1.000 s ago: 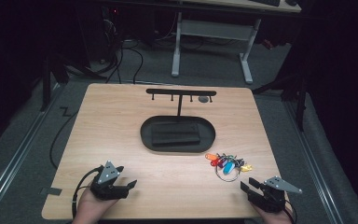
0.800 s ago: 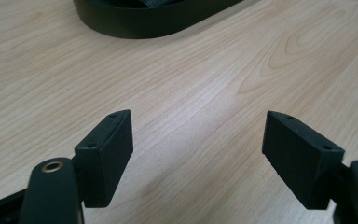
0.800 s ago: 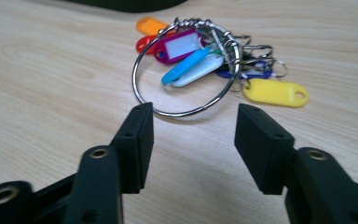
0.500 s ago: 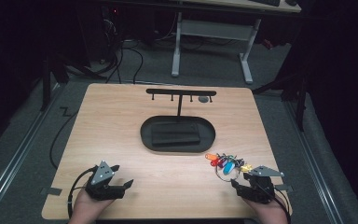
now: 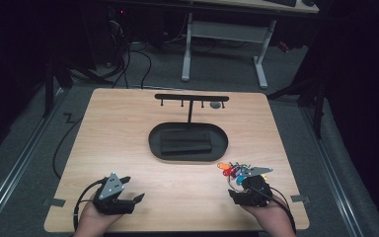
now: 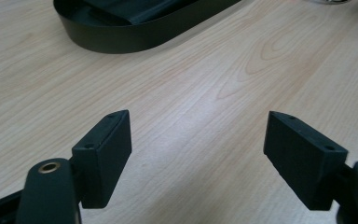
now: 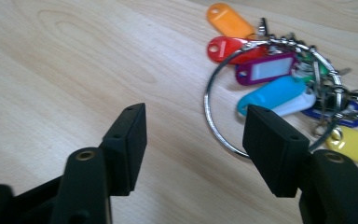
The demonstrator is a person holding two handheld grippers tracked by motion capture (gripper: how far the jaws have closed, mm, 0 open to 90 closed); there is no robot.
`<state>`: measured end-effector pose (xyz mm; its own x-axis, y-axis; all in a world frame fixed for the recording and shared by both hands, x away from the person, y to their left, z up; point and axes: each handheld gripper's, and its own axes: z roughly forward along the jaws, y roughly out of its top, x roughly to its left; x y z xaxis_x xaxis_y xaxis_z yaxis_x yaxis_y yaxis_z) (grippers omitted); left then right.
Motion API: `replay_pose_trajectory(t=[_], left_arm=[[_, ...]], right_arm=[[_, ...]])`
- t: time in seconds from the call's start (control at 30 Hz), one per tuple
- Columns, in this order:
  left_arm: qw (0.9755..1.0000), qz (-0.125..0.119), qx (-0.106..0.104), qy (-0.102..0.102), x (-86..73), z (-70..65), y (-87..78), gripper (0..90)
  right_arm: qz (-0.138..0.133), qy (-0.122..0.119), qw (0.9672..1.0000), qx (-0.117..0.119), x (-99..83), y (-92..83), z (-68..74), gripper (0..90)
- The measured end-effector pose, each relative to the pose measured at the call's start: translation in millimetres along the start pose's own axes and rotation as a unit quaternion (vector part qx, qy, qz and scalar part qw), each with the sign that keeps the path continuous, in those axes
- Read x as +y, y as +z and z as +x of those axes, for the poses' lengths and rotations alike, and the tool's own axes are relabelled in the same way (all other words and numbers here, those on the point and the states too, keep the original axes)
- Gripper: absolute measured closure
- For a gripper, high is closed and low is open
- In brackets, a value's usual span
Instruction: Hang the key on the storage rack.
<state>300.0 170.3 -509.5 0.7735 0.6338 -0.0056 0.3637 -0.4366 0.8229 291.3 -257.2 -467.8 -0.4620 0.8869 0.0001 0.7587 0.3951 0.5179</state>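
At the near edge of the pale wood-grain worktop (image 5: 128, 143), the left gripper (image 5: 128, 195) rested in the person's left hand (image 5: 91, 222) with its jaws spread wide over bare wood. Across from it at the near right, the right gripper (image 5: 240, 190) sat in the right hand (image 5: 269, 219), jaws also parted and nothing between them. In the right gripper view its right jaw stood just beside the near arc of a large metal key ring (image 7: 214, 119), which lay flat on the wood with a bunch of coloured plastic tags (image 7: 265, 70) fanned inside and past it: orange, red, purple, blue, white and yellow.

Farther in, near the middle of the worktop, lay a black oval tray (image 5: 158, 148) holding a dark rectangular block (image 5: 185, 141). From the tray's far side rose a thin post carrying a black hook rail (image 5: 191, 97) with small pegs beneath.

Beyond the worktop the room was dim: grey carpet (image 5: 227, 81), loose black cables (image 5: 138, 59), and the white legs of another desk (image 5: 224, 29).
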Motion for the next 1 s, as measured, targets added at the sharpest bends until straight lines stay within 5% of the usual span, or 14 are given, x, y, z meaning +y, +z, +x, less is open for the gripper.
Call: replay_pose_trajectory(t=[0.27, 0.57, 1.0], left_arm=[[0.9999, -0.010, 0.001, 0.014, 2.1, -1.3, 0.4, 25.5], [0.9997, -0.009, -0.001, 0.023, 0.5, -3.2, -1.7, 27.2], [0.9989, -0.022, 0.000, 0.041, -1.7, -5.7, -6.1, 30.1]], right_arm=[[0.065, -0.042, 0.9970, -0.002, 18.9, 14.0, 7.0, 47.0], [0.122, -0.042, 0.9916, -0.002, 38.1, 38.6, -0.7, 54.1], [0.168, -0.012, 0.9857, 0.001, 60.0, 56.6, -14.0, 59.1]])
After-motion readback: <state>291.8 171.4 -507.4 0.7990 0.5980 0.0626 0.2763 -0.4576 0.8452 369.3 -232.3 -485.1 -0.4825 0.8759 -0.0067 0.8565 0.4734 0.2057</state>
